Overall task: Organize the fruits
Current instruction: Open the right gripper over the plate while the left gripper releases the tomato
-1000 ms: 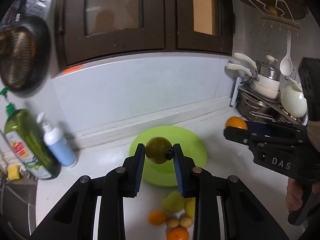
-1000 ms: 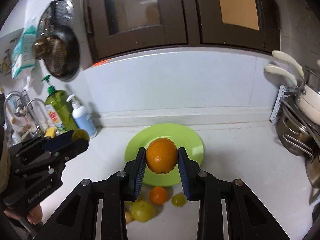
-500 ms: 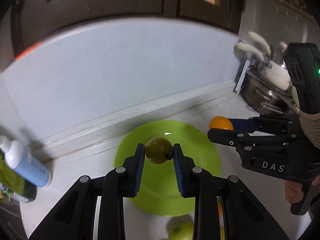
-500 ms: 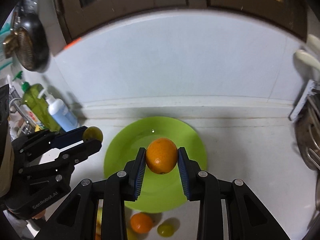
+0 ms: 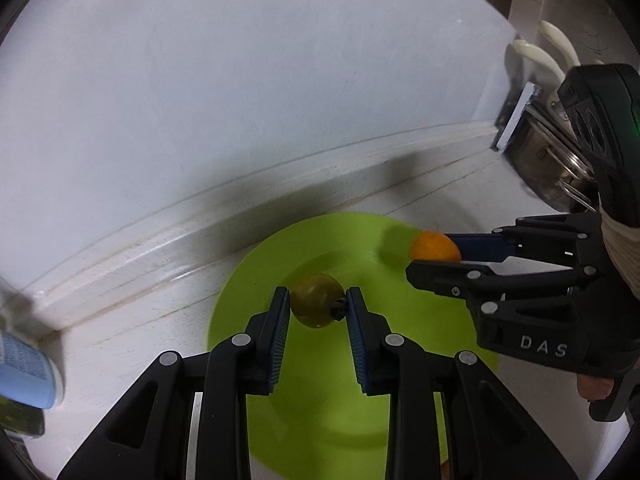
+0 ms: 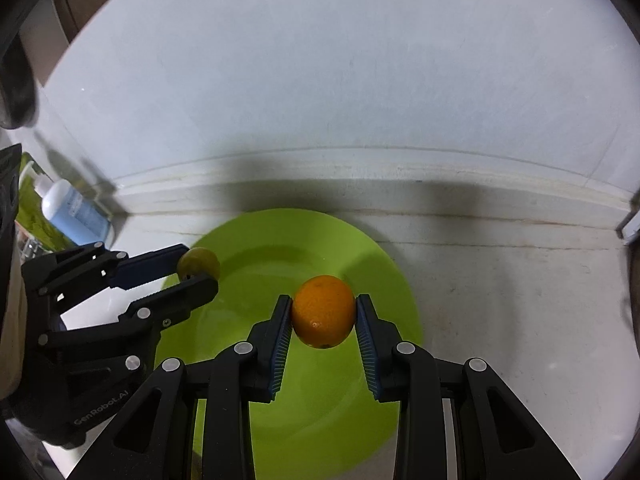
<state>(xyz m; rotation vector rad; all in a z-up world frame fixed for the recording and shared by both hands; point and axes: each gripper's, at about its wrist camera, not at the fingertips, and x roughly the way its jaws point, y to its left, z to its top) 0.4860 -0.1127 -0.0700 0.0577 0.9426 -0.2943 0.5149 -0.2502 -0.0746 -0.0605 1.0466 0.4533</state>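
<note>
Over the green plate (image 6: pixel 384 276), the right tool (image 6: pixel 323 318) is gripping an orange (image 6: pixel 323 316) above its middle. The left tool (image 5: pixel 318 307) is clamping a small green fruit (image 5: pixel 316 306) nearer the plate's left rim.

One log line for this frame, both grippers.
left gripper: shut on olive-green fruit | right gripper: shut on orange | both above green plate
</note>
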